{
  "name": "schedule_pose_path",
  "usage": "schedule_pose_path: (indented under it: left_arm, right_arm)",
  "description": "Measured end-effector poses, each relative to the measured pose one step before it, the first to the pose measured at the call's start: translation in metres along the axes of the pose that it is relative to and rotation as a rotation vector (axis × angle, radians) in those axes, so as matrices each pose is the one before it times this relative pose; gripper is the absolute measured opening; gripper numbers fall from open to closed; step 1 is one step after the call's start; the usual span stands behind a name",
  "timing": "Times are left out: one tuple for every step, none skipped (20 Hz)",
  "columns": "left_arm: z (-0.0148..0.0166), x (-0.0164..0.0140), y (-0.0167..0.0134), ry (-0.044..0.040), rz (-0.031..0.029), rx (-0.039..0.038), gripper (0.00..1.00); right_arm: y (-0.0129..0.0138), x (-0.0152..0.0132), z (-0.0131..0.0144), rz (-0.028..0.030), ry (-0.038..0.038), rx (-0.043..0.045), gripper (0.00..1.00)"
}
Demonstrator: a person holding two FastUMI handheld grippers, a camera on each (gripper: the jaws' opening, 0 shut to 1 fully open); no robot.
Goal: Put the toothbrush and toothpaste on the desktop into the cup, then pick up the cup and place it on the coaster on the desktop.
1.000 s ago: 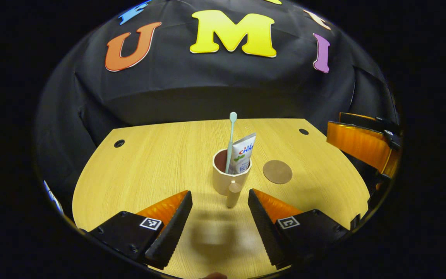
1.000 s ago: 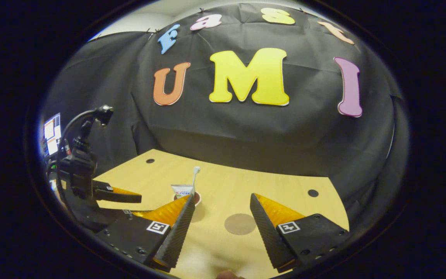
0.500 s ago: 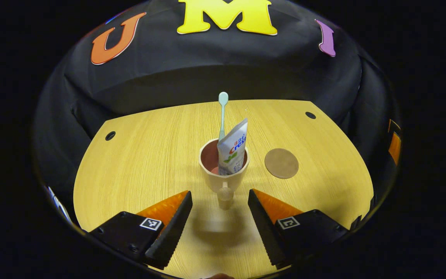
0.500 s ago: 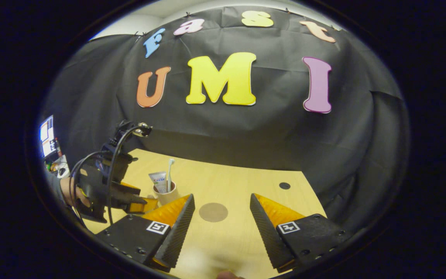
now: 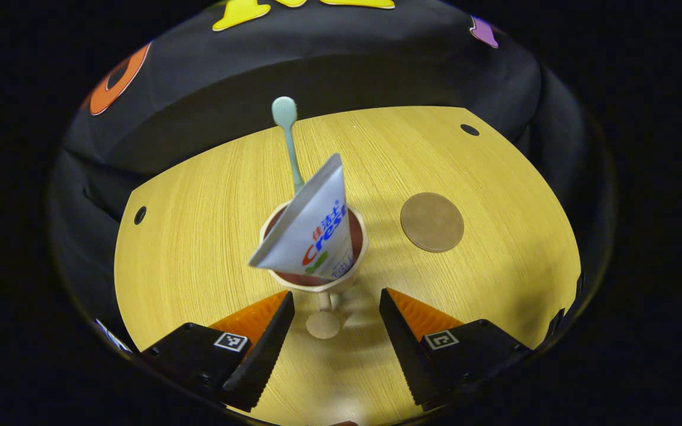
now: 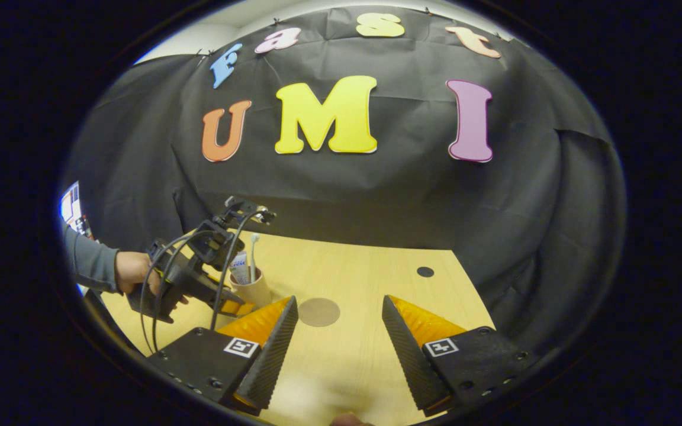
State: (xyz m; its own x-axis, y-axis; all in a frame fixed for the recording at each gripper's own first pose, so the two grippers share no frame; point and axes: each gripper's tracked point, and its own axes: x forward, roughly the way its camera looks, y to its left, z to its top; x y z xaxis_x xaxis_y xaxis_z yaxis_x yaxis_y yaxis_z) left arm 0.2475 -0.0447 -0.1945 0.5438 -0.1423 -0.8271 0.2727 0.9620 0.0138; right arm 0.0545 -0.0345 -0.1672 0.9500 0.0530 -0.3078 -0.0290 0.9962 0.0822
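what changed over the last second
The left gripper has closed in on the cup, its open fingers now flanking the handle, nothing gripped. The right gripper drew back, open. Toothbrush and toothpaste stay in the cup, coaster unmoved.

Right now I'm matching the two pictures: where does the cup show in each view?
Left gripper view: cup at centre, just beyond the open fingers.
Right gripper view: cup at lower left, beside the other hand-held gripper.
Shared landmark: the round coaster on the desktop.

toothpaste (image 5: pixel 311 236) in cup (image 5: pixel 357 269), coaster (image 5: pixel 432 222) beside
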Motion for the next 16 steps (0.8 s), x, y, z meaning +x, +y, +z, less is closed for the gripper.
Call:
schedule_pose_path:
  left_arm:
    - [0.00022, 0.00087, 0.00075, 0.01552, 0.00793, 0.00754, 0.92]
    - [0.00039, 0.00081, 0.00063, 0.01297, 0.00445, 0.00307, 0.92]
    - [-0.00047, 0.00094, 0.00156, 0.01605, 0.00578, 0.00006, 0.92]
    - [-0.00034, 0.00023, 0.00064, 0.0136, -0.00055, -0.00648, 0.87]
    - [-0.00159, 0.01293, 0.00666, 0.01031, -0.00104, -0.01269, 0.85]
    - [-0.00151, -0.01623, -0.00424, 0.00832, -0.00056, -0.01387, 0.78]
    - [0.00064, 0.00149, -0.00299, 0.00504, 0.0001, -0.01147, 0.8]
    - [0.00049, -0.00188, -0.00072, 0.00625, 0.00012, -0.00704, 0.67]
    - [-0.00101, 0.00134, 0.00197, 0.0061, -0.00397, -0.00488, 0.64]
    - [-0.00149, 0.00058, -0.0005, 0.00623, -0.00134, -0.00245, 0.57]
    - [-0.00073, 0.00283, 0.00216, 0.00465, 0.00843, -0.00145, 0.57]
    - [0.00036, 0.00157, -0.0003, 0.00179, -0.0023, -0.00589, 0.4]
    - [-0.00042, 0.00091, -0.00044, 0.01142, 0.0023, -0.00053, 0.33]
    - [-0.0004, 0.00129, -0.00019, 0.00806, 0.00763, -0.00608, 0.36]
    - [0.00097, 0.00069, -0.00221, 0.00209, -0.00018, -0.00196, 0.29]
    - [0.00162, 0.00086, -0.00177, -0.00259, -0.00093, -0.00447, 0.27]
  right_arm:
    - [0.0009, -0.00044, -0.00017, 0.00155, 0.00115, -0.00177, 0.86]
    - [0.0006, 0.00036, 0.00005, 0.0031, 0.00195, -0.00407, 0.86]
    - [-0.00005, -0.00013, -0.00157, 0.00078, 0.00462, -0.00538, 0.86]
    - [-0.00064, 0.00013, -0.00102, -0.00069, 0.00416, -0.0046, 0.86]
    - [-0.00119, -0.00055, -0.00046, -0.00166, 0.00186, -0.00144, 0.86]
    - [-0.00165, 0.00121, 0.00043, -0.00241, 0.0001, 0.00036, 0.86]
    - [-0.00052, -0.00156, -0.0001, -0.00116, -0.00049, 0.00145, 0.86]
    - [-0.00201, 0.00084, 0.00057, -0.00399, 0.00025, 0.00026, 0.86]
    - [-0.00159, 0.00072, -0.00062, -0.00238, 0.00104, 0.00084, 0.86]
    - [-0.00202, 0.00107, -0.00049, -0.00381, 0.00288, 0.00112, 0.86]
    - [-0.00091, -0.00038, -0.0004, -0.00139, 0.00061, 0.00255, 0.86]
    - [-0.00148, -0.00048, -0.00016, -0.00446, 0.00188, 0.00056, 0.86]
    - [-0.00188, -0.0001, -0.00066, -0.00223, -0.00062, -0.00116, 0.86]
    - [-0.00122, -0.00017, 0.00028, -0.00331, -0.00004, -0.0019, 0.86]
    - [-0.00119, -0.0017, -0.00116, -0.00261, -0.00047, -0.00317, 0.86]
    - [-0.00068, -0.00041, 0.00022, -0.00238, 0.00011, -0.00229, 0.86]
